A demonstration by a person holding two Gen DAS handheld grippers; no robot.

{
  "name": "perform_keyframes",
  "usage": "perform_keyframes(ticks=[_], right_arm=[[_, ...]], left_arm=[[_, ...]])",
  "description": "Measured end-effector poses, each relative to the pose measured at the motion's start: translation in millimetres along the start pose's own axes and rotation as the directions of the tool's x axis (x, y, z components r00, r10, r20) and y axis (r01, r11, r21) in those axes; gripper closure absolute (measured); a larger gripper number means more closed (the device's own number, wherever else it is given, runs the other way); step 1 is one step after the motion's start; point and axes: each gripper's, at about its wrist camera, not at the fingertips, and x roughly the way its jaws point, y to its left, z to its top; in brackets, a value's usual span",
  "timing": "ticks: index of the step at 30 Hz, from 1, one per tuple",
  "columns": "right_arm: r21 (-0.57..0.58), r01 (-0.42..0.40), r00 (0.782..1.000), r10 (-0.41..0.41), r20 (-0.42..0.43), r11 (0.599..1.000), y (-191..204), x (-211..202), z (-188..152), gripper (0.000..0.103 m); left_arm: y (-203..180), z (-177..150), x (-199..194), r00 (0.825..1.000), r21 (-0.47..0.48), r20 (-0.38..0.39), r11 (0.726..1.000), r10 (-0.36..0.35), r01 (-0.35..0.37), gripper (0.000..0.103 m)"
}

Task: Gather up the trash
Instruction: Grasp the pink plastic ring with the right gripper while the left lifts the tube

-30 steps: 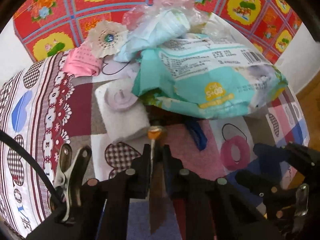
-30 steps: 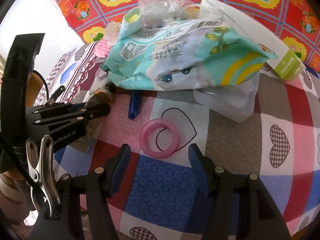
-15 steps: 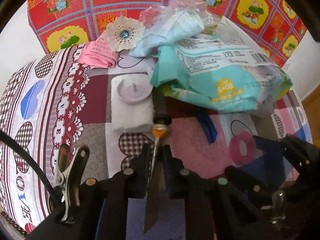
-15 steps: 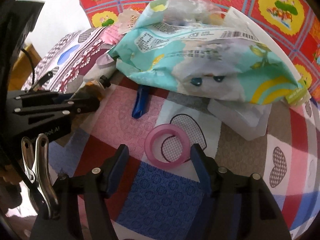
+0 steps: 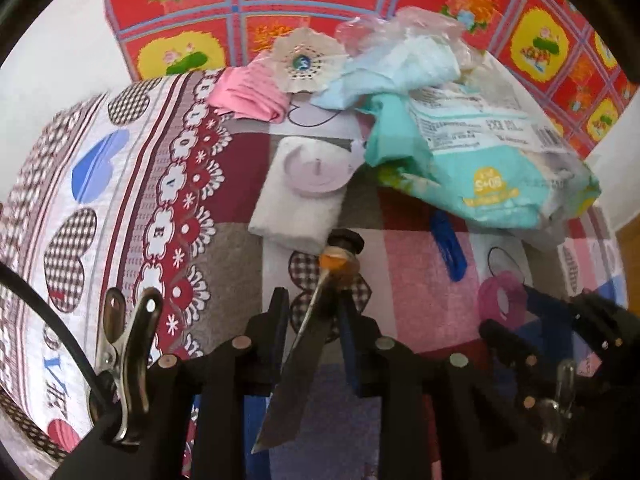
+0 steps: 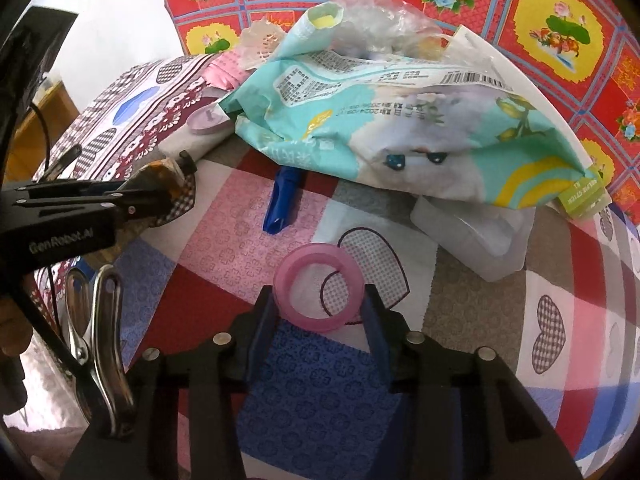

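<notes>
Trash lies heaped at the far side of the cloth-covered counter [image 6: 320, 392]. A big teal wrapper [image 6: 400, 128] is at 12 o'clock in the right wrist view, with crumpled clear plastic [image 6: 376, 20] behind it and a clear plastic tray [image 6: 480, 236] under its edge at 3 o'clock. A small blue scrap [image 6: 282, 200] lies in front of the wrapper at 11 o'clock.

The pink ring [image 6: 316, 250] lies flat on the cloth at the centre. The right gripper [image 6: 319, 312] is closing on it, with its pads at the ring's two sides and seemingly touching the rim.

In the left wrist view the left gripper [image 5: 314, 312] is opening. A flattened dark tube [image 5: 304, 344] with an orange neck and black cap stands between its fingers. The tube leans on the right finger [image 5: 348, 320], and a gap shows at the other one. A white pad [image 5: 300, 208] lies just past the cap at 12 o'clock, and a folded pink cloth [image 5: 252, 96] lies beyond at 11 o'clock.
</notes>
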Motion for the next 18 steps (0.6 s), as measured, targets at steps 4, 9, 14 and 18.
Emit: perform_keyframes(ticks=[4, 9, 14, 18], right_arm=[[0.059, -0.045, 0.999, 0.045, 0.007, 0.997, -8, -7, -7, 0.060], [0.122, -0.096, 0.995, 0.095, 0.013, 0.988, -19, -11, -13, 0.060], [0.139, -0.108, 0.994, 0.106, 0.023, 0.984, -22, -16, -17, 0.060], [0.147, -0.106, 0.994, 0.103, 0.027, 0.983, -25, -16, -18, 0.060]], left_arm=[[20, -2, -4, 0.999, -0.045, -0.009, 0.998, -0.044, 0.044, 0.075], [29, -2, -7, 0.997, -0.039, -0.034, 0.997, -0.073, 0.072, 0.067], [13, 2, -7, 0.997, 0.083, -0.066, 0.995, -0.050, 0.055, 0.059], [1, 1, -8, 0.997, 0.142, -0.071, 0.990, -0.008, 0.018, 0.055]])
